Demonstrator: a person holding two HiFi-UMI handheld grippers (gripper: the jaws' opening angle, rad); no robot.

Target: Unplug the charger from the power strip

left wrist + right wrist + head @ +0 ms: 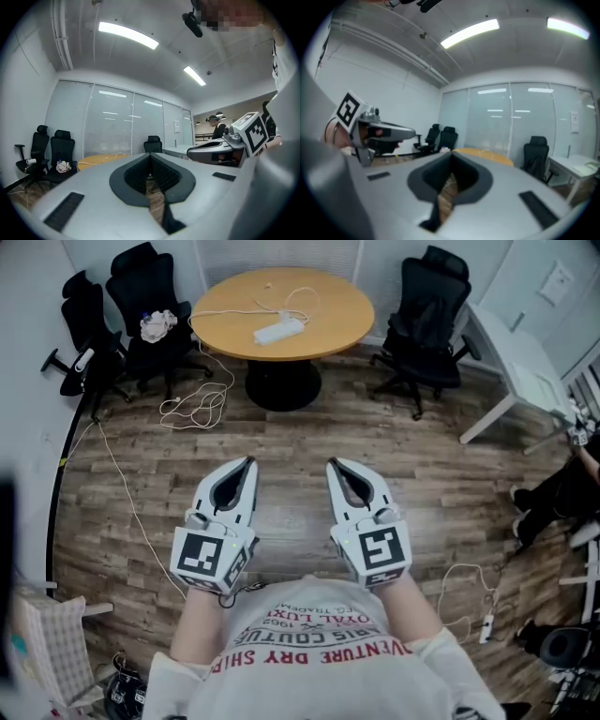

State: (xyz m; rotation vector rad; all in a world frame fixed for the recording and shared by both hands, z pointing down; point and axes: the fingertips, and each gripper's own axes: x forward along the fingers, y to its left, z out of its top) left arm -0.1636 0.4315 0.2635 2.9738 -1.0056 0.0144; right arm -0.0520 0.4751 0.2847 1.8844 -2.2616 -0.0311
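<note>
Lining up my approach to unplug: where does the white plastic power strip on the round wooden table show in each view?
Head view: the white plastic power strip lies top centre, on the round wooden table.
Left gripper view: strip not discernible; the table shows edge-on, lower left.
Right gripper view: strip not discernible; the table sits just right of centre.
Shared landmark: the round wooden table.

an office meeting room: a round wooden table (281,298) at the top centre of the head view, black swivel chairs (427,320) around it, a white desk (525,367) at upper right, a wood-plank floor (450,474), a glass partition with blinds (117,126), and ceiling strip lights (129,35).
</note>
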